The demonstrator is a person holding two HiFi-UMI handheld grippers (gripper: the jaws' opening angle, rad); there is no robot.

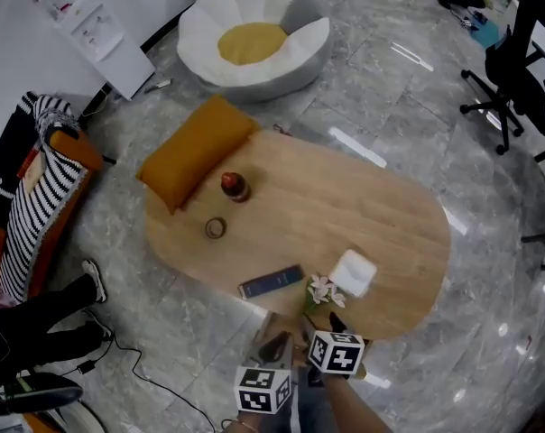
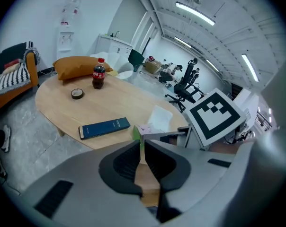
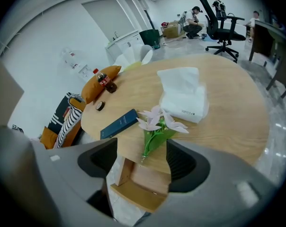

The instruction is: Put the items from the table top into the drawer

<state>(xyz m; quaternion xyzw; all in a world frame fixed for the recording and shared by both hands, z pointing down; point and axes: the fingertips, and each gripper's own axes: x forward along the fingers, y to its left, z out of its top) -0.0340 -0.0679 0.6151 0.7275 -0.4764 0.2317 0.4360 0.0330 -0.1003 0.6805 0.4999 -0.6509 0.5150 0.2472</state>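
Standing wide apart, my right fingers (image 3: 183,162) framed the untouched pale-pink, green-stemmed flower (image 3: 157,122) at the edge of the wooden desk (image 3: 228,126); my left fingers (image 2: 126,167) nearly met, empty.

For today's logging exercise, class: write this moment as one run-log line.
left gripper shut, empty | right gripper open, flower ahead, ungripped | table holds bottle, tape roll, blue box, tissue pack

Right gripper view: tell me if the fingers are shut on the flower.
No, the fingers stand wide apart; the flower lies free on the table.
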